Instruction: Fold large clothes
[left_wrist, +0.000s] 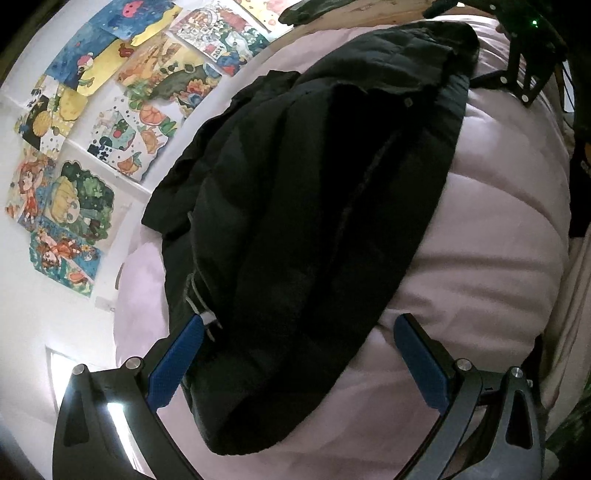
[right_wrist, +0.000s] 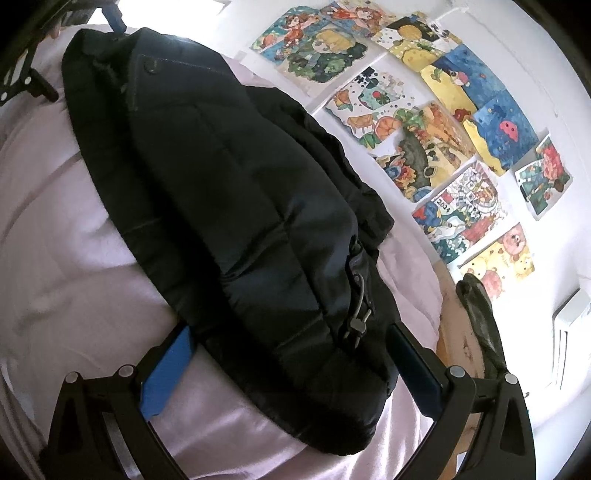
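Note:
A black padded jacket (left_wrist: 314, 192) lies folded lengthwise into a long strip on a pale pink quilt (left_wrist: 498, 240). My left gripper (left_wrist: 301, 332) is open, its blue pads (left_wrist: 177, 362) on either side of one end of the jacket, just above it. My right gripper (right_wrist: 288, 343) is open over the opposite end of the jacket (right_wrist: 240, 206), its blue pads (right_wrist: 166, 369) straddling the strip near a drawcord toggle (right_wrist: 356, 325). Each gripper shows at the far end in the other's view: the right gripper (left_wrist: 524, 74) and the left gripper (right_wrist: 22, 77).
The quilt (right_wrist: 55, 240) covers a bed against a white wall with several colourful drawings (left_wrist: 110, 110), also in the right wrist view (right_wrist: 443, 129). A wooden bed edge (right_wrist: 454, 332) with a dark item (right_wrist: 480, 317) sits by the right end.

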